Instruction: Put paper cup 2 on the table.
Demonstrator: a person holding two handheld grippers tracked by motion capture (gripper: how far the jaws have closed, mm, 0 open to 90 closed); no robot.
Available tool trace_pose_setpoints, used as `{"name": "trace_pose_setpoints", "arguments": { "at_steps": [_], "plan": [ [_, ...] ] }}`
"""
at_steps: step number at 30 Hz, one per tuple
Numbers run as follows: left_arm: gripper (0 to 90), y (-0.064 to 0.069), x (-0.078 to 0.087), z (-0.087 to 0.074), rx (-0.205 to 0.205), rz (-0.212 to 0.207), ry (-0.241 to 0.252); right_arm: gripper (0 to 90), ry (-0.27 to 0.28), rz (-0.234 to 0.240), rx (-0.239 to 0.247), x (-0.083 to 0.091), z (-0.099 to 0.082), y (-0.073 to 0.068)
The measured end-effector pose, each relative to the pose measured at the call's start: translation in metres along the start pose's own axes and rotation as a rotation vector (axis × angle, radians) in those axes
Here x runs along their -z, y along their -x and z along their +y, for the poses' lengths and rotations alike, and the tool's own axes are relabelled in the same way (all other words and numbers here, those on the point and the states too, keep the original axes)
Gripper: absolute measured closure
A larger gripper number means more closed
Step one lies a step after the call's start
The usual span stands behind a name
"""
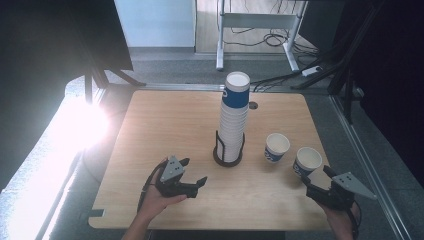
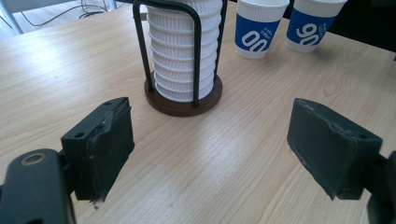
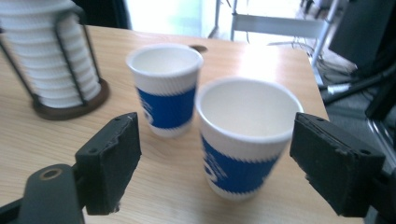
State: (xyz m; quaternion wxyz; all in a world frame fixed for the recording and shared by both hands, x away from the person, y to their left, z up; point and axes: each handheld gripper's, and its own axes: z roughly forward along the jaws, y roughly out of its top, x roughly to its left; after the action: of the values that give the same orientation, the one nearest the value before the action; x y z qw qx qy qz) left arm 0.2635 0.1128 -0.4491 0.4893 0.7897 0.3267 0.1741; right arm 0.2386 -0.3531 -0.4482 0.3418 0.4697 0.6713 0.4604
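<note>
Two cups [image 1: 276,147] [image 1: 307,161] stand upright right of the stack [image 1: 233,117] in its holder [image 1: 228,156], apparently dealt out singly. Right gripper [image 1: 320,178], jaws apart and empty, sits just behind the nearer cup; left gripper [image 1: 192,175] waits wide, empty, near the holder.

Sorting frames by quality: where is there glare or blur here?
High view: strong white glare beside the table at its left edge. Right gripper view: the near cup is soft, the window behind washed out. Left gripper view: sharp, evenly lit.
</note>
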Motion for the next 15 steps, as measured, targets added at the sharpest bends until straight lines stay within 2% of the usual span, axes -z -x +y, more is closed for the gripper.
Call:
{"name": "trace_pose_setpoints", "arguments": {
  "at_steps": [4,7,9,12,14,15],
  "plan": [
    [14.9,0.001,-0.001,0.000,-0.004,-0.007,0.000,18.7,0.035,0.070,0.030,0.004,0.014,-0.016],
    [14.9,0.002,-0.001,0.000,-0.013,-0.010,-0.002,20.2,0.051,0.152,0.049,0.002,0.020,-0.033],
    [14.9,0.002,-0.002,-0.001,-0.012,-0.009,-0.004,21.3,0.050,0.210,0.057,-0.004,0.021,-0.045],
    [14.9,0.001,-0.002,-0.001,-0.014,-0.006,-0.008,22.1,0.038,0.298,0.038,-0.016,0.017,-0.059],
    [14.9,0.001,-0.003,-0.002,-0.015,-0.005,-0.011,22.1,0.013,0.357,0.020,-0.027,0.013,-0.069],
    [14.9,0.001,-0.003,-0.002,-0.016,-0.005,-0.014,22.0,-0.005,0.377,0.027,-0.033,0.010,-0.075]
  ]
}}
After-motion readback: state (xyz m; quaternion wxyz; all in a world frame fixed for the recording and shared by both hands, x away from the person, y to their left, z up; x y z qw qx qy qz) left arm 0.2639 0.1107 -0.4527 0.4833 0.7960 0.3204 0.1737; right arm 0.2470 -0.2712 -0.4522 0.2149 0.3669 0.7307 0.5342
